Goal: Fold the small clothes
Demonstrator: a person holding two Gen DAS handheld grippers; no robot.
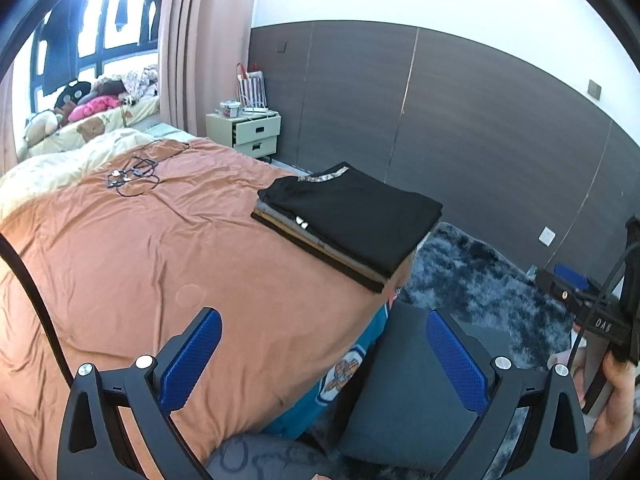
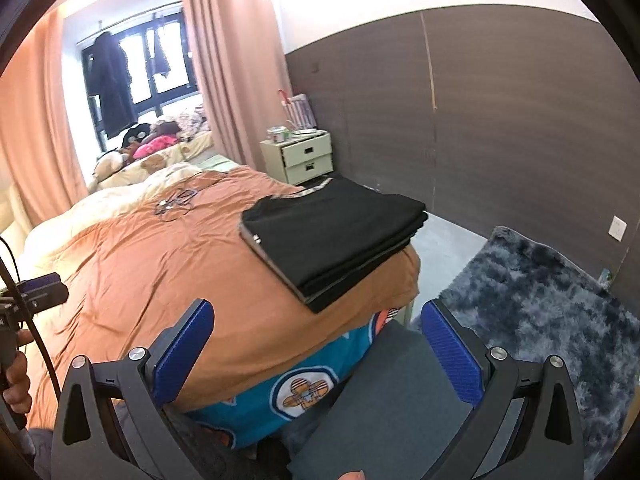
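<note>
Tangled cables (image 1: 134, 174) lie far left on the orange bed cover (image 1: 140, 264); the folded clothes stack (image 1: 352, 220) sits at the bed's right edge, above a shaggy blue rug (image 2: 540, 300); left claw (image 1: 324, 354) and right claw (image 2: 318, 346) hover released, empty

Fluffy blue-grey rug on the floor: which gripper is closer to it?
Right. The right gripper hangs at the corner of the orange bedspread, with the fluffy blue-grey rug just to its right. The left gripper is farther left, above that bedspread.
</note>
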